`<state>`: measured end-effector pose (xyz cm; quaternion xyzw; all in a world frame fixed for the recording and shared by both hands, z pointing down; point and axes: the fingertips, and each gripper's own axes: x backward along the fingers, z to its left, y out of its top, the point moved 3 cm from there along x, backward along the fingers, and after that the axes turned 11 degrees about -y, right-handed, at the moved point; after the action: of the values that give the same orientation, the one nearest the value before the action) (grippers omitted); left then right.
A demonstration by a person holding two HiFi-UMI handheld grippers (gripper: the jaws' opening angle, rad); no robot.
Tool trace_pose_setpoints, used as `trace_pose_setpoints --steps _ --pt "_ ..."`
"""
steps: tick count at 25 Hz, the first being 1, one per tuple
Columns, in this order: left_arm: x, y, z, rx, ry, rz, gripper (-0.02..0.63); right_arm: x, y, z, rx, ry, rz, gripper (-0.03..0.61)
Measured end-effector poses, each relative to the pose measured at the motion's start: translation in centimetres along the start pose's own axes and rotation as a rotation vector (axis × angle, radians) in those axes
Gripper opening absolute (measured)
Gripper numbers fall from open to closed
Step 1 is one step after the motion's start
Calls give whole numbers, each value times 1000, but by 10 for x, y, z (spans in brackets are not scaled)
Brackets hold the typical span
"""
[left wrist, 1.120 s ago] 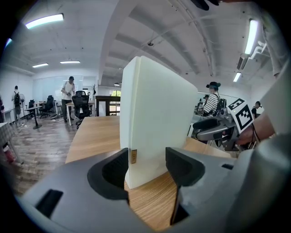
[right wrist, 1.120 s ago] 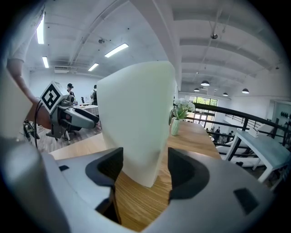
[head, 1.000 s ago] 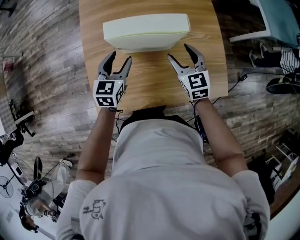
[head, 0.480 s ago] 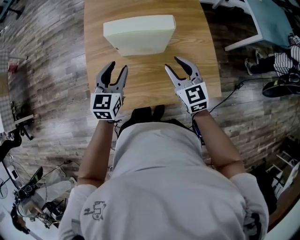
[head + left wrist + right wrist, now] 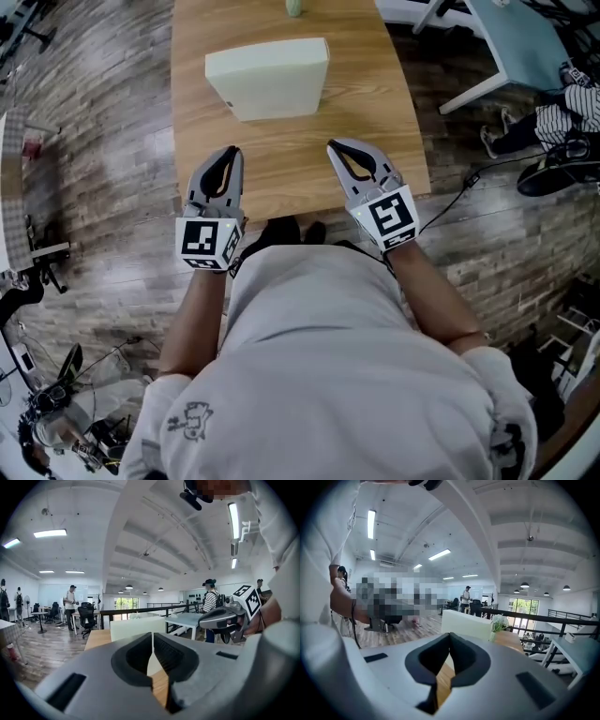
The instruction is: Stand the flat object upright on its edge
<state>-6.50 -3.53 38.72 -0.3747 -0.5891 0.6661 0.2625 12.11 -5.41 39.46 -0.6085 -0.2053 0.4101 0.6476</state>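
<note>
Slab [image 5: 269,75] upright on table [image 5: 375,141], left gripper [image 5: 232,152], right gripper [image 5: 336,146], both just closed, empty.

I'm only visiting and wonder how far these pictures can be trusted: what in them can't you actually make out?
- Green thing at the table's far end: the head view's top edge cuts it off.
- Cream flat object: its far side faces away in every view.
- Standing person, left gripper view: too small to tell what the hands hold.
</note>
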Motion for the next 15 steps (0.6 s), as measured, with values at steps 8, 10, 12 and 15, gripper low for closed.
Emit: trace_pose_setpoints --steps 8,10,12,15 --pt "30 29 -25 -13 -21 -17 6 42 24 -8 -15 19 -32 6" --pt "39 26 -24 -12 -1 -7 6 51 27 -5 -17 26 -37 6" --pt "46 21 -21 0 11 3 6 56 31 -2 -18 27 -48 6" --pt "54 15 -23 10 -3 21 6 64 33 5 -37 21 -57 6"
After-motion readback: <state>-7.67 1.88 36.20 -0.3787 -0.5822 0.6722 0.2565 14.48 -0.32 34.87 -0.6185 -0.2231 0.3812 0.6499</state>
